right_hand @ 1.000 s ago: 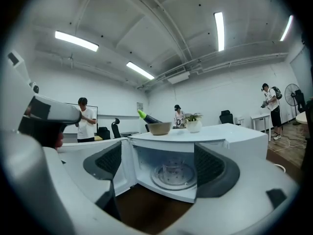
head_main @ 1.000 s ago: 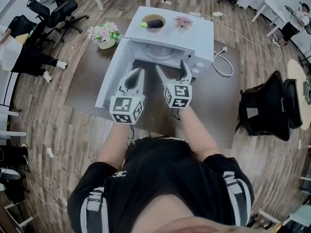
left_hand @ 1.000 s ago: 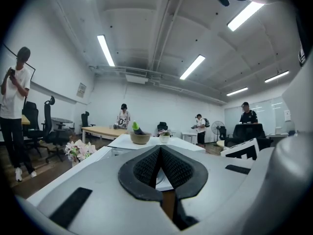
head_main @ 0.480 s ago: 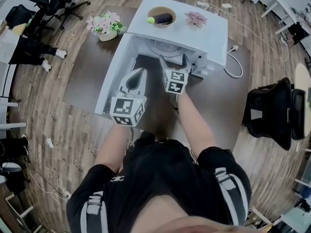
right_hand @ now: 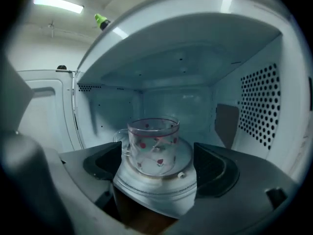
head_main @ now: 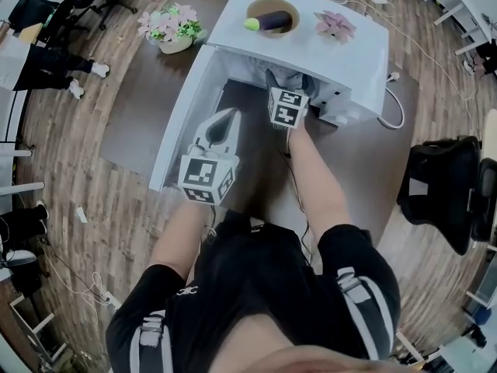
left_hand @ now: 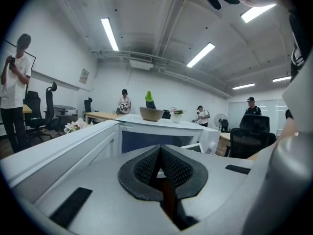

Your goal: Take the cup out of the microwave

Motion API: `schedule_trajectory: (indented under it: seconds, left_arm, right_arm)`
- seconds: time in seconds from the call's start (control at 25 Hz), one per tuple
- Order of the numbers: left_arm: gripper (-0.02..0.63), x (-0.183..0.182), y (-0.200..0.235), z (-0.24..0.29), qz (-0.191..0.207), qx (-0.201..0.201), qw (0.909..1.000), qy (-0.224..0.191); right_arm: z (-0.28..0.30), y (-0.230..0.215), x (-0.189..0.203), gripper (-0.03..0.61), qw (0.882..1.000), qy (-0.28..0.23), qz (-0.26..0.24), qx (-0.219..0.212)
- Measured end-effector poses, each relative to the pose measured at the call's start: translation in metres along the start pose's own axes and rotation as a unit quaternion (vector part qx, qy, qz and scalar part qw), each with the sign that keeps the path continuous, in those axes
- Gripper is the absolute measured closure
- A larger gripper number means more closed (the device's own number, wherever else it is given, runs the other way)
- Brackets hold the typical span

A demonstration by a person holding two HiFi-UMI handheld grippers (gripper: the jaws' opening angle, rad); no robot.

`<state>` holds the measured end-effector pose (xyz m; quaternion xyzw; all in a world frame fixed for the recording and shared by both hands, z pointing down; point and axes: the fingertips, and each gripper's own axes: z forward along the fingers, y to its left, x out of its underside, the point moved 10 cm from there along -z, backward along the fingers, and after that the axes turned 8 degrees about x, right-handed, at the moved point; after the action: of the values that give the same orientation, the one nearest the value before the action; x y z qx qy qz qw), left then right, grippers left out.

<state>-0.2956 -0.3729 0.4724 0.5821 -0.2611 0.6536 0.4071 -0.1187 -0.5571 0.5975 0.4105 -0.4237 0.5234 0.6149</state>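
Sitting upright on the glass turntable (right_hand: 187, 153) inside the microwave (head_main: 318, 49), the cup (right_hand: 153, 146) is clear glass with small red flowers and its handle points left. The right gripper (right_hand: 159, 168) is in the oven's mouth with its jaws spread wide, and the cup shows in the gap between them, untouched by either pad. From the head view, the right gripper (head_main: 286, 84) has its tips under the microwave's top edge, arm stretched out behind it. The left gripper (head_main: 225, 123) hangs back beside the open door (head_main: 182, 103), and its own view shows the jaws pressed together on nothing. Up on the microwave's roof sit a bowl (head_main: 272, 15) and a pink flower (head_main: 335, 26).
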Motion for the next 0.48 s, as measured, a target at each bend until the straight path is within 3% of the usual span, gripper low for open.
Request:
schedule_trajectory:
  seconds: [0.48]
  left_arm:
    - [0.621,0.009,0.013,0.004,0.002,-0.004,0.9997,0.023]
  right_arm:
    - [0.051,0.010,-0.007,0.135,0.998,0.048,-0.030,-0.017]
